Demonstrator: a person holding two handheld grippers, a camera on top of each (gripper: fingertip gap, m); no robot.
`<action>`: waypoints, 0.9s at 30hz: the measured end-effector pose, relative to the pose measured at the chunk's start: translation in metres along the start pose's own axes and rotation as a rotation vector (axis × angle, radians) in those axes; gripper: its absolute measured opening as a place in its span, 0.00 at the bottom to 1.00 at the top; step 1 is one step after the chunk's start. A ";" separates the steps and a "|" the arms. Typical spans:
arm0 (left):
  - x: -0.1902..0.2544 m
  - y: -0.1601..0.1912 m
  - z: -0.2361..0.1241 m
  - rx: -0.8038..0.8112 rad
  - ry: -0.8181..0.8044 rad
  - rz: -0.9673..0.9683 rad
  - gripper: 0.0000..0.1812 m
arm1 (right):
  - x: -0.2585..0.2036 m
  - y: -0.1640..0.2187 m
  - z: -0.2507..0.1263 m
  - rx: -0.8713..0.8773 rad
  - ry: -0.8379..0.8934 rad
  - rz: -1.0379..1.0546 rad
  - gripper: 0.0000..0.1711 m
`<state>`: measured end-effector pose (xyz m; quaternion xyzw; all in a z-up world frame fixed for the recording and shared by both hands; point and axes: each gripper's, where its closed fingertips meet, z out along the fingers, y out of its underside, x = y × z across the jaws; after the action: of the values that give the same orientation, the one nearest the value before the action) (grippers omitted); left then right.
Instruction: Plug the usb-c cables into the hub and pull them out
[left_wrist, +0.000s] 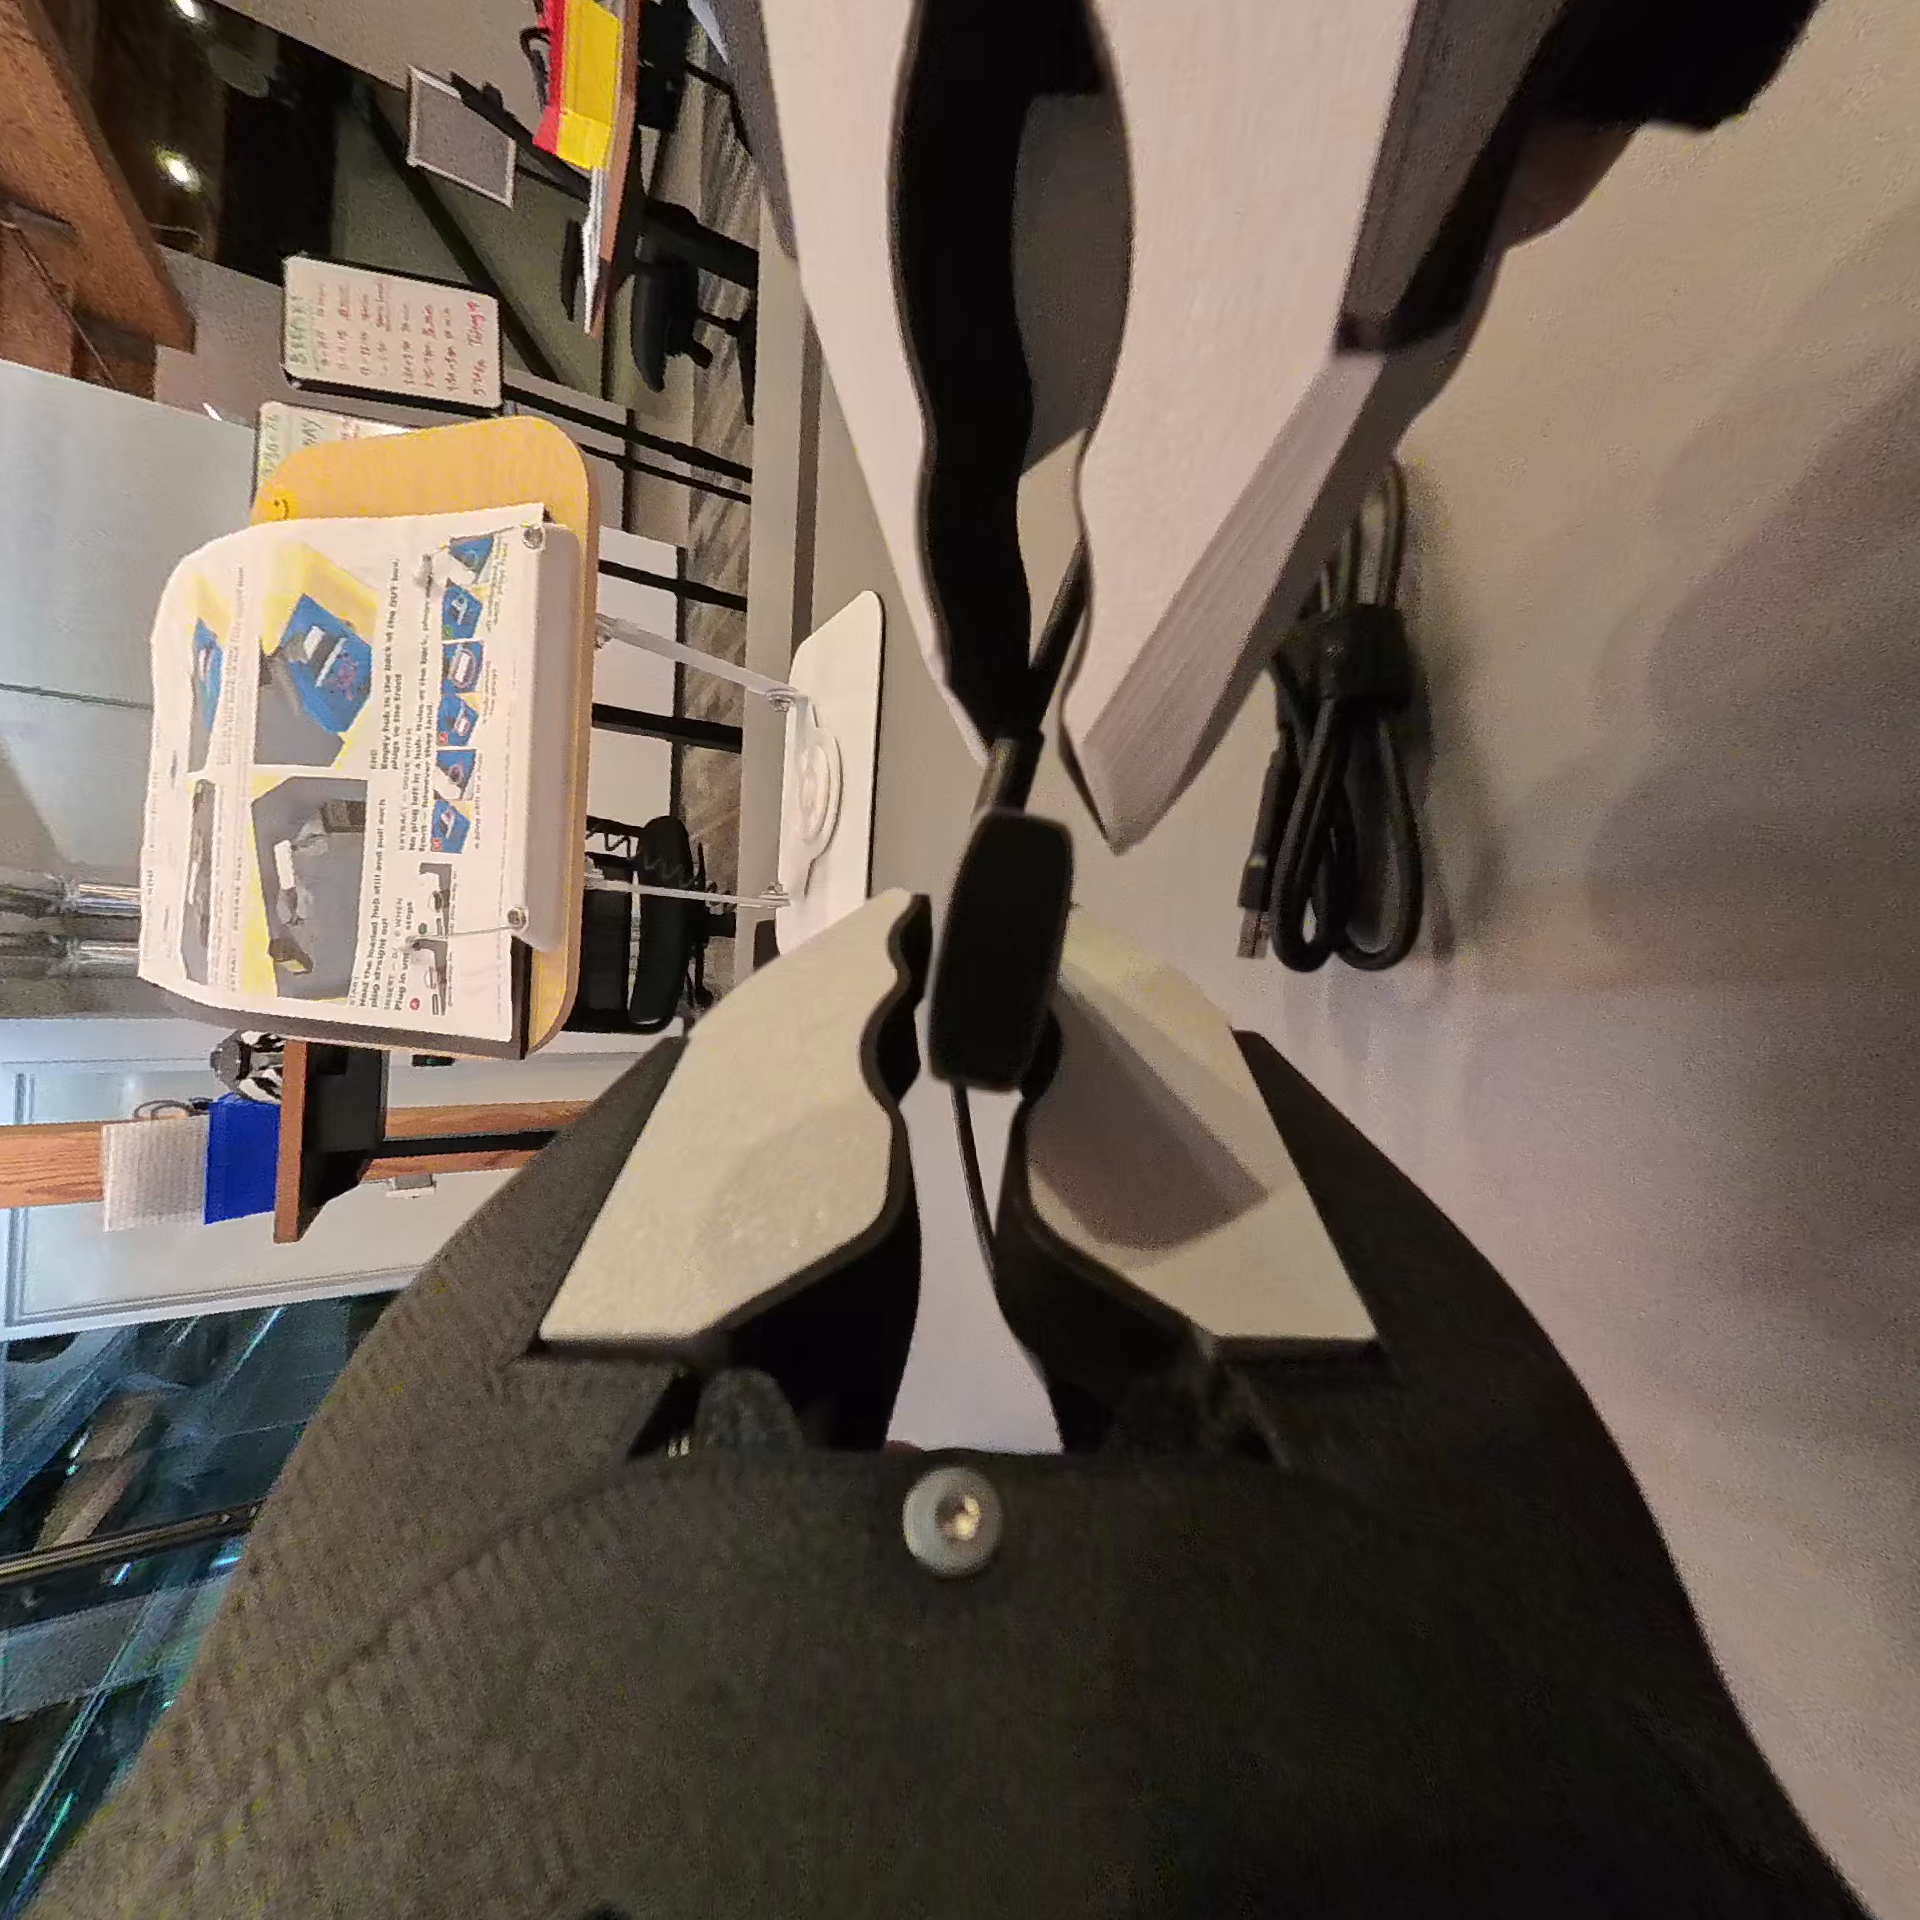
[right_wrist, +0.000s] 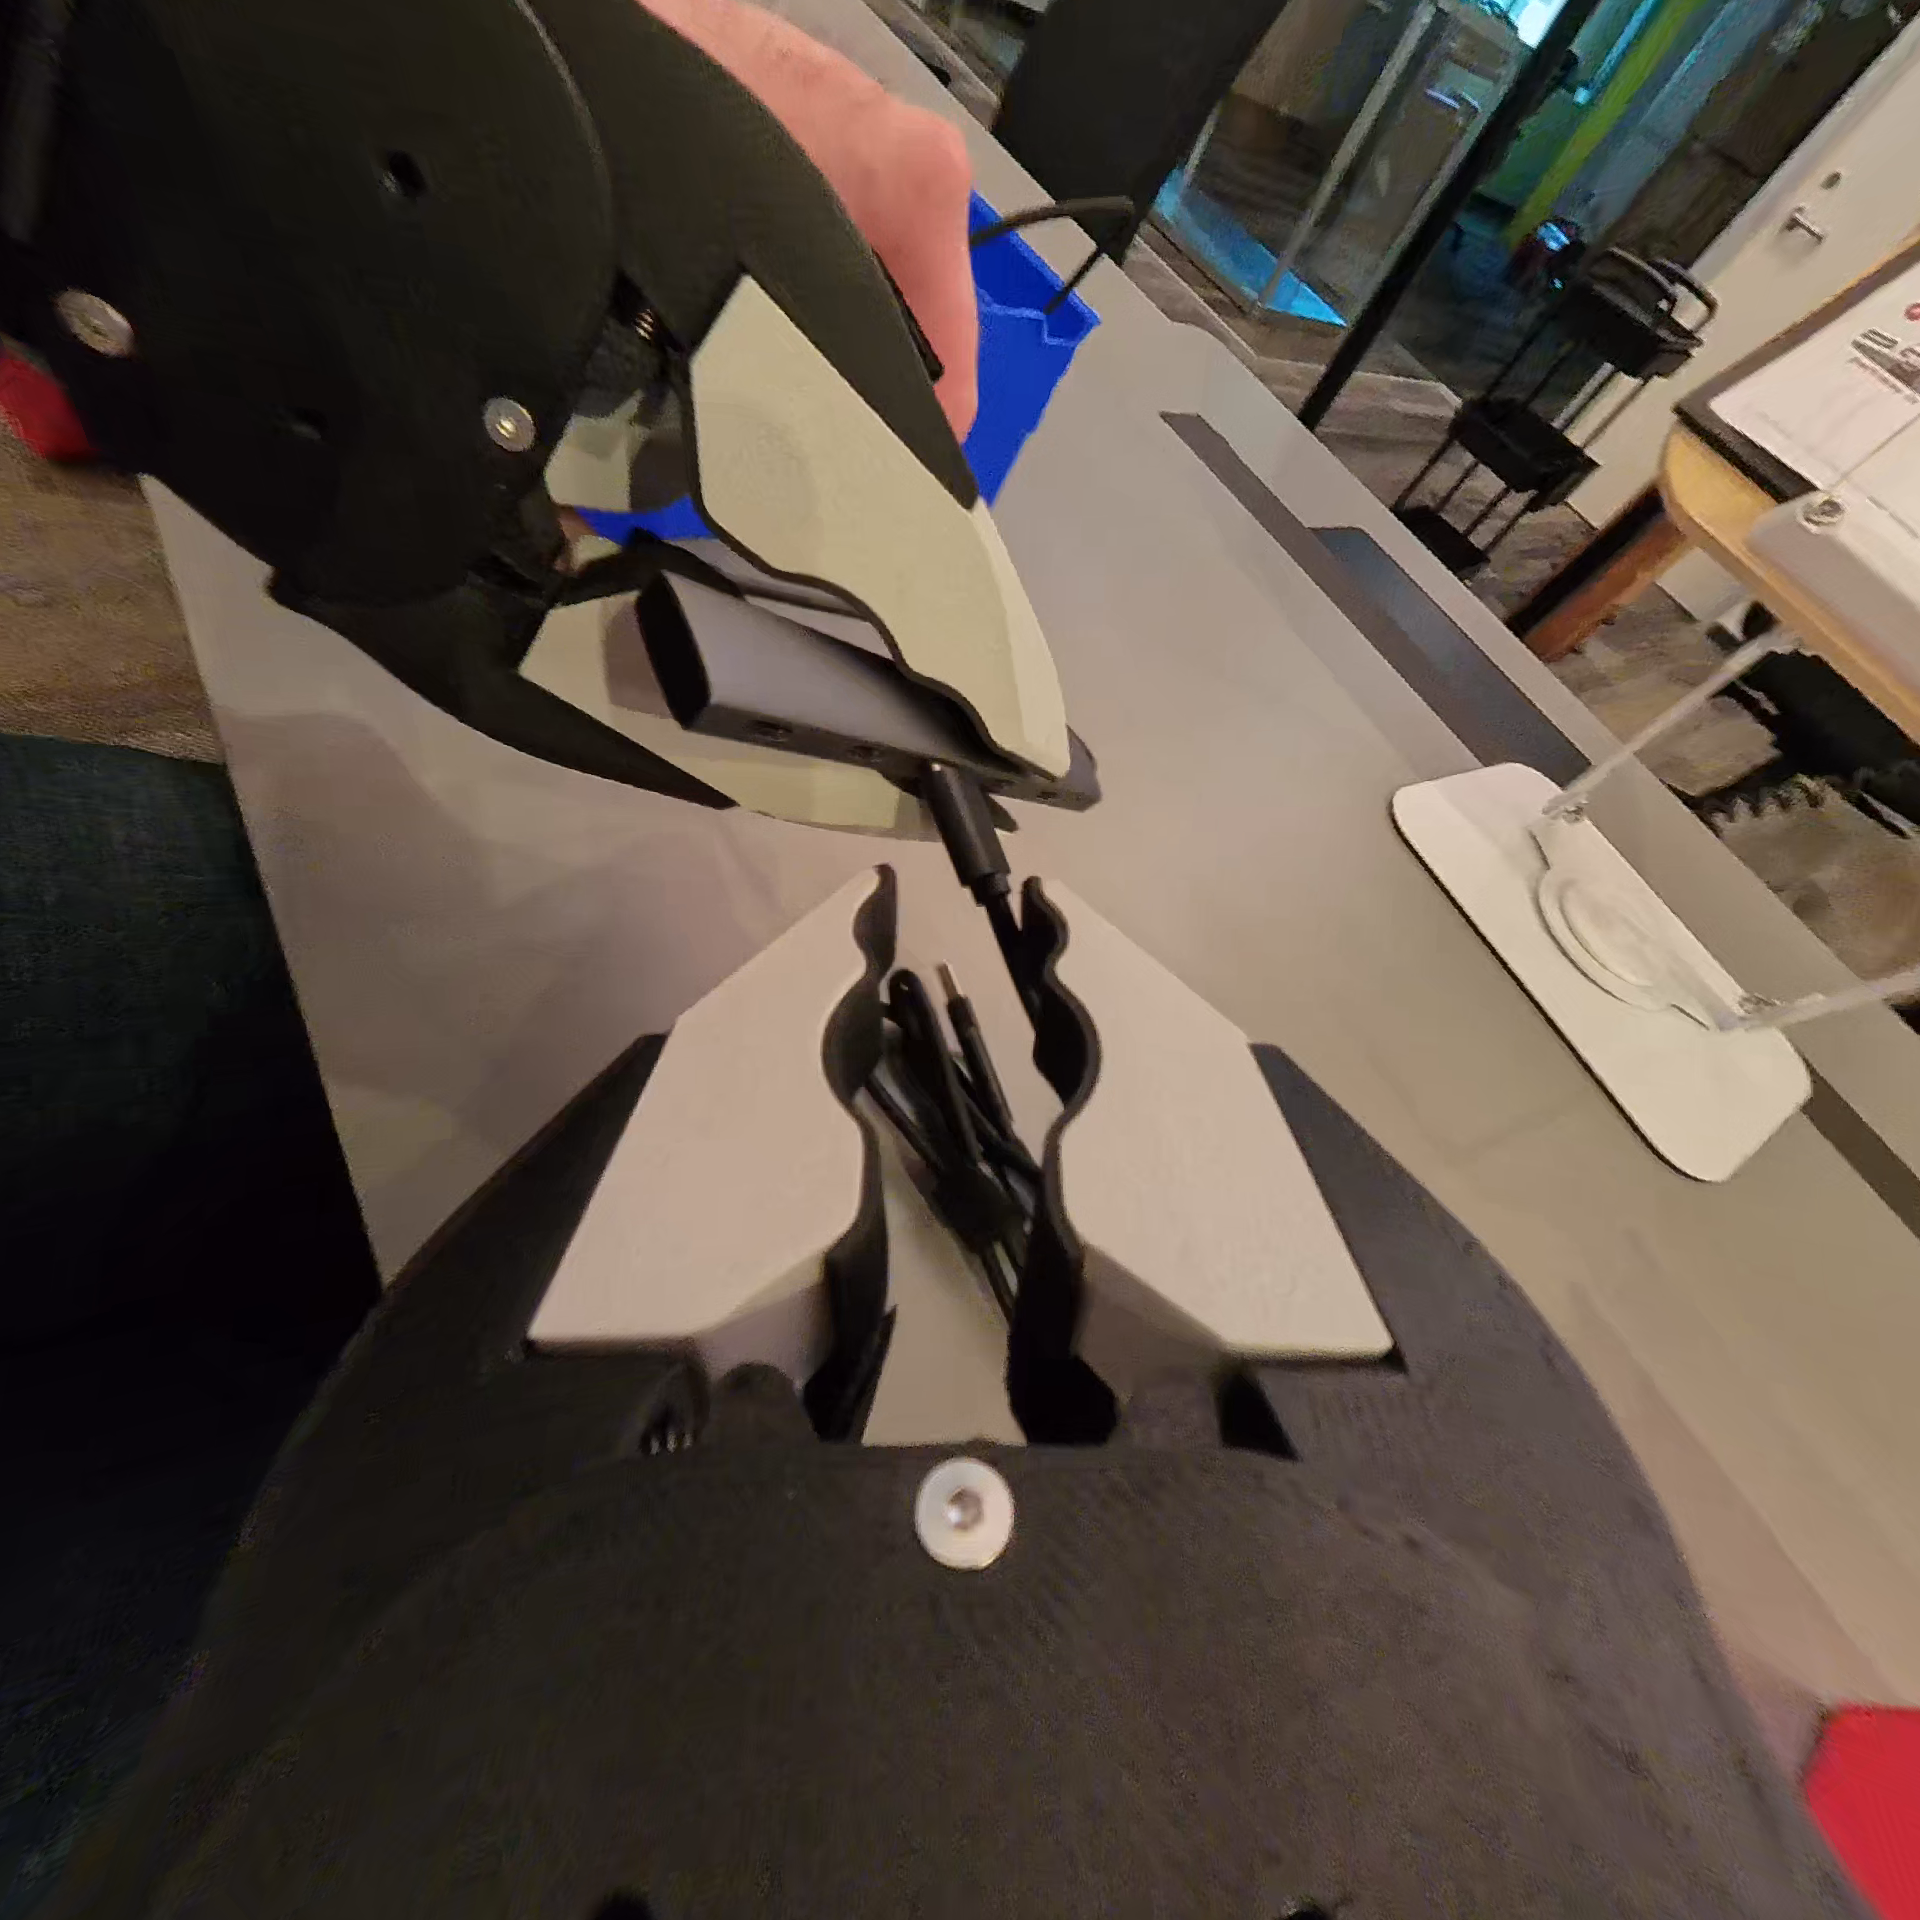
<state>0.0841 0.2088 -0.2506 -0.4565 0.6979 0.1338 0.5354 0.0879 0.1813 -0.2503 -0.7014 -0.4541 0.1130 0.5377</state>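
My left gripper (left_wrist: 987, 914) is shut on the grey usb hub (right_wrist: 790, 696) and holds it above the table; the hub shows end-on as a dark block (left_wrist: 997, 935) in the left wrist view. A black usb-c plug (right_wrist: 966, 826) sits in a port on the hub's side. Its cable runs back between the fingers of my right gripper (right_wrist: 958, 888), along the right finger. The right jaws stand apart just behind the plug and do not clamp the cable. The right gripper also shows in the left wrist view (left_wrist: 1055, 779).
A tied bundle of black cables (left_wrist: 1340, 779) lies on the grey table (right_wrist: 1195, 623), under the right gripper. A blue bin (right_wrist: 1018, 343) stands behind the left gripper. A clear stand with a picture sheet (left_wrist: 343, 779) rests on a white base (right_wrist: 1600, 966). My two grippers' fingertips are within a few centimetres of each other. The white base (right_wrist: 1600, 966) is about 40 cm from both grippers' fingertips. Seen from the left wrist view (left_wrist: 831, 768) as well.
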 end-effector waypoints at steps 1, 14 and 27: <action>-0.001 0.000 0.000 0.003 -0.011 0.000 0.06 | -0.002 -0.002 -0.001 0.018 -0.023 0.015 0.15; -0.008 -0.020 -0.011 0.100 -0.163 0.142 0.06 | -0.008 -0.018 -0.010 0.119 -0.115 0.054 0.21; -0.008 -0.035 -0.020 0.172 -0.211 0.199 0.06 | -0.011 -0.015 -0.021 0.184 -0.293 0.243 0.09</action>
<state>0.0989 0.1806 -0.2255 -0.3209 0.6884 0.1732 0.6270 0.0871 0.1594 -0.2329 -0.6749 -0.4273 0.3186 0.5103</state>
